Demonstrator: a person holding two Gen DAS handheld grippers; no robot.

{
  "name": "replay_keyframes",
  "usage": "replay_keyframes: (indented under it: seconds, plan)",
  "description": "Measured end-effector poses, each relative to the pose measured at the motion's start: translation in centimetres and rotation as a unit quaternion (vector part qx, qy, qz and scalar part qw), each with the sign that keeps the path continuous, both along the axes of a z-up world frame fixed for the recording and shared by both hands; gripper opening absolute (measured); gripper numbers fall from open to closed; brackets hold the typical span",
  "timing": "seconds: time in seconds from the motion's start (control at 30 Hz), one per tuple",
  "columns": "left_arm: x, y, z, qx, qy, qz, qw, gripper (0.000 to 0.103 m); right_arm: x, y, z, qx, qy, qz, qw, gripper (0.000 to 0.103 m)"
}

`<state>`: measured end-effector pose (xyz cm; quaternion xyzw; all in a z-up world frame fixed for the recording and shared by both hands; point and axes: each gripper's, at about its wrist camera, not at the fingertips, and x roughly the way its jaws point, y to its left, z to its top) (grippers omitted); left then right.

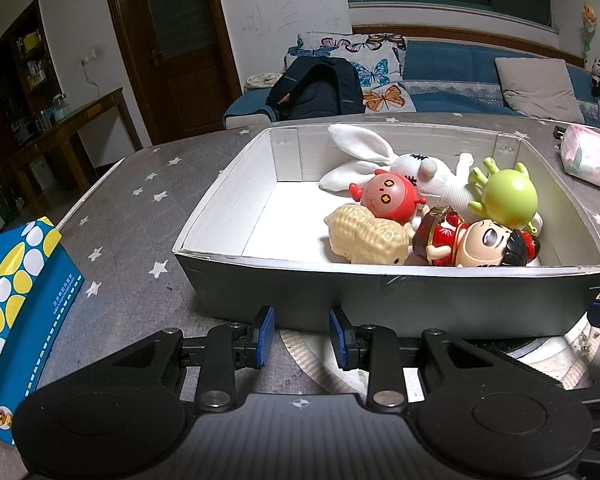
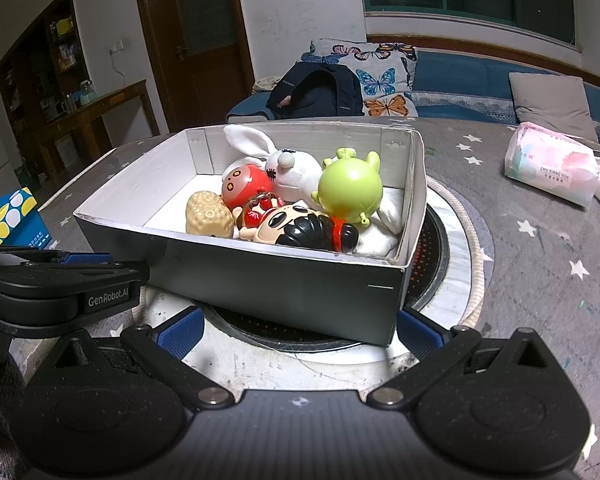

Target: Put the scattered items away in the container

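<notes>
Collection appears complete: the box (image 1: 388,300) holds the white cloth rabbit (image 1: 396,164), red round figure (image 1: 388,198), peanut toy (image 1: 366,240), green figure (image 1: 508,198) and black-haired doll (image 1: 480,246), crowded at its right end. Left gripper (image 1: 301,338) hangs partly open and empty before the near wall. Right gripper (image 2: 296,330) stands wide and empty. No stray toys visible; next, judged, a check of the table (image 1: 140,208).

1. From my left wrist view, the blue tissue box (image 1: 16,312) runs off the left edge.
2. The white rabbit (image 1: 428,184) lies partly buried under the green toy (image 1: 508,198) and the red round toy (image 1: 388,198).
3. The box's (image 1: 380,300) near wall hides the lower part of the doll (image 1: 472,246).
4. The pink tissue pack (image 1: 588,160) is clipped at the right edge, its print too small for me to read.
</notes>
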<state>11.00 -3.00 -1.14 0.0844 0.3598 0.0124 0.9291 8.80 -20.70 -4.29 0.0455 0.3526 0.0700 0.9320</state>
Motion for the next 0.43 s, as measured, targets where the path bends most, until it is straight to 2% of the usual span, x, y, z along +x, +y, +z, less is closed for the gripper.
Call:
replay_keyframes:
  seconds: [0.43]
  plan:
    - [-0.13, -0.16, -0.19, -0.006, 0.003, 0.002, 1.0, 0.033, -0.08, -0.02, -0.05, 0.004, 0.0, -0.001, 1.0, 0.103]
